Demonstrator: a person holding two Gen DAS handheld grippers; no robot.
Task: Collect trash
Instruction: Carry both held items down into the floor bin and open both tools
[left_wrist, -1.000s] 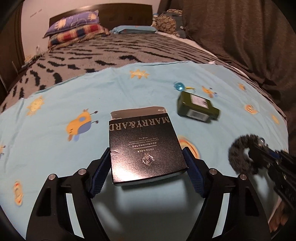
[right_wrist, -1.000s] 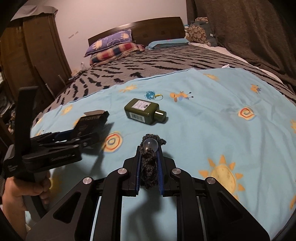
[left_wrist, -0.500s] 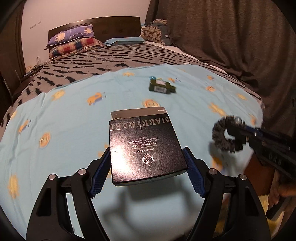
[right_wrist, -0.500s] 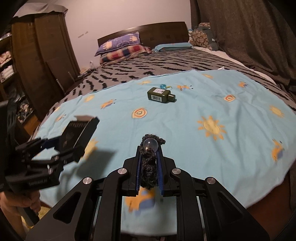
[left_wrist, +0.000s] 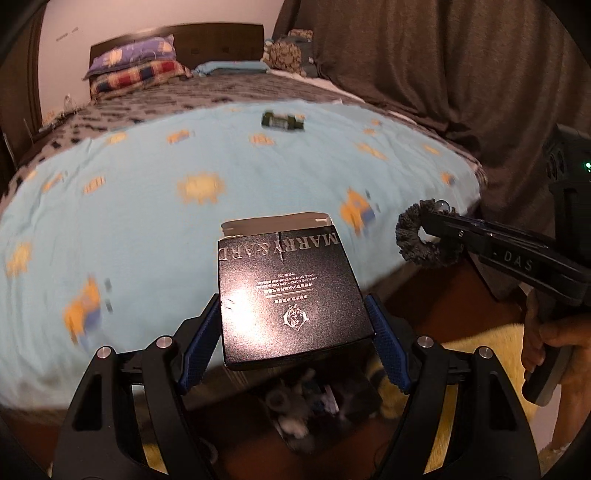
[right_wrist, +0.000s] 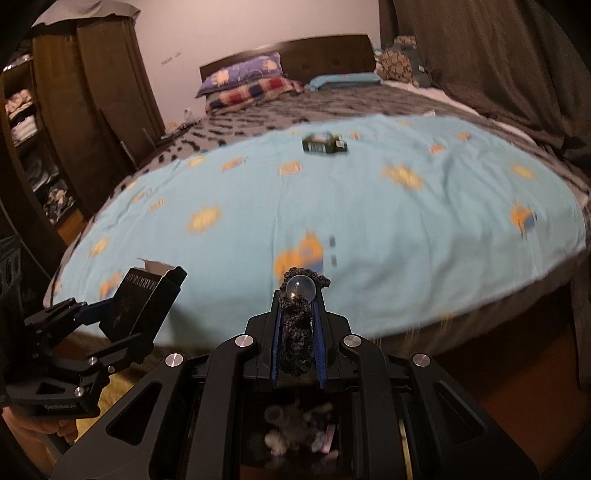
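Note:
My left gripper (left_wrist: 291, 325) is shut on a black carton (left_wrist: 288, 291) with silver lettering, held past the foot of the bed; it also shows in the right wrist view (right_wrist: 142, 302). My right gripper (right_wrist: 298, 321) is shut on a dark fuzzy hair tie (right_wrist: 295, 332) with a clear bead; the hair tie also shows in the left wrist view (left_wrist: 424, 236). Below both grippers is a dark bin with trash inside (left_wrist: 317, 402) (right_wrist: 295, 432). A dark green bottle (left_wrist: 282, 120) (right_wrist: 325, 144) lies far off on the light blue sheet.
The bed with a light blue patterned sheet (right_wrist: 332, 206) fills the middle. Pillows (right_wrist: 251, 85) and a headboard are at the far end. A wooden wardrobe (right_wrist: 74, 110) stands at the left and a dark curtain (left_wrist: 461, 74) at the right. A yellow rug (left_wrist: 491, 343) lies on the floor.
Both grippers have drawn back from the bed and lowered past its foot edge, each still holding its item. The bin has come into view below them. The green bottle looks farther away.

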